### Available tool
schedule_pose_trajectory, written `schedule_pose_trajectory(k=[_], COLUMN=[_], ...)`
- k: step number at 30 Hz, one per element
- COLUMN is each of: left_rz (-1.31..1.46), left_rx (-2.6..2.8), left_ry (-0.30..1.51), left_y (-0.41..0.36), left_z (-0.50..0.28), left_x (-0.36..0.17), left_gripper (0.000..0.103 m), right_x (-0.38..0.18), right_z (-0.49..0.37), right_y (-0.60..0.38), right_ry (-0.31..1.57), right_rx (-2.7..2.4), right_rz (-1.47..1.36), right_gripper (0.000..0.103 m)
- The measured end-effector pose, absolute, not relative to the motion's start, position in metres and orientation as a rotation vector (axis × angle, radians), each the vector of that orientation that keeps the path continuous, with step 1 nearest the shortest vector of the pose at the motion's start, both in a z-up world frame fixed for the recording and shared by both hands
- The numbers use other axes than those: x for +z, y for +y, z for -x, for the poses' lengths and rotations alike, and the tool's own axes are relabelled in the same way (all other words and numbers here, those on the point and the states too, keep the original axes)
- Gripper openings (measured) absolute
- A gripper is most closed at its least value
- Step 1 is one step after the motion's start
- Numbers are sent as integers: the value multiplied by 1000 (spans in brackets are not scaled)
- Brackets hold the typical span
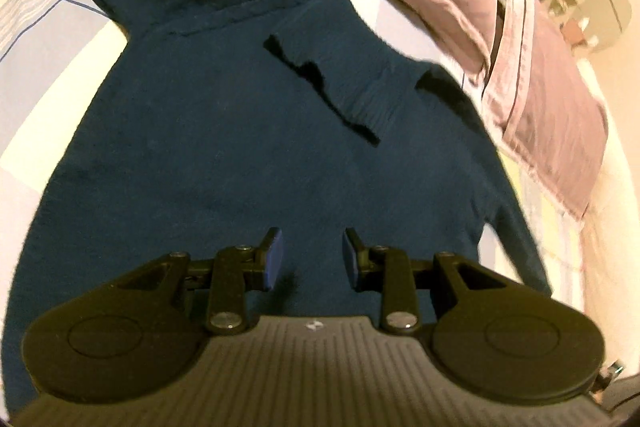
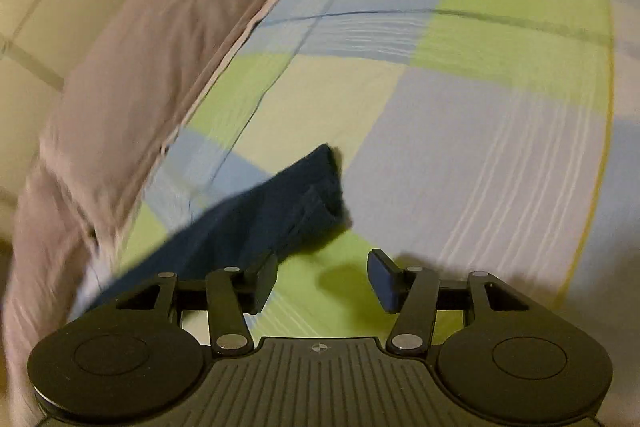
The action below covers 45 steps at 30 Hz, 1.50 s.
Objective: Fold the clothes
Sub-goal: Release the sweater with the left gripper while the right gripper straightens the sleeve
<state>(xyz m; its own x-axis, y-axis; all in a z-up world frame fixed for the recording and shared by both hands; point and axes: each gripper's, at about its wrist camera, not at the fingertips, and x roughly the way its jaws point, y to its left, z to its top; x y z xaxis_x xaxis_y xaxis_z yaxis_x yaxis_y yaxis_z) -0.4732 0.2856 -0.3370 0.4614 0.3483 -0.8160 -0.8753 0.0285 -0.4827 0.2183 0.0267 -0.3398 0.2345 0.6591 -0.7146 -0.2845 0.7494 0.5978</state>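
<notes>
Checked bedsheet (image 2: 460, 115) w/ navy hoodie (image 1: 224, 147) beyond left gripper (image 1: 312, 259) fingers.

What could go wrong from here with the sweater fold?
1. The left gripper is open over the sweater body, far from any edge; closing here would likely bunch the middle.
2. The right gripper is open beside the sleeve, which lies off to one finger; a pinch could miss it.
3. The right wrist view is blurred, so aim may be off.
</notes>
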Motion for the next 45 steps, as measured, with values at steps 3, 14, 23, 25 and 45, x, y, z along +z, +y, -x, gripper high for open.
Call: schedule_pose_trajectory(k=[3,14,23,25,45], left_rz=[1198,1137,923,826,398], left_rx=[1040,1154,1386,1416,1724], left_ry=[552,553,641,663,616], left_y=[289,297,361,389,513], left_z=[475,499,561,572,658], left_x=[-336,-326,-323,-320,-325], left_gripper=[27,28,41,42,6], right_x=[-363,-298,-323,-324,-317], right_z=[-235,-270,-240,-225,-40], right_y=[28,92,101,104,125], right_ry=[1177,920,1005,1028,1272], right_rx=[598,605,394,403,383], right_rz=[-578,-288,-145,-156,-280], right_gripper=[53,9,59,59,59])
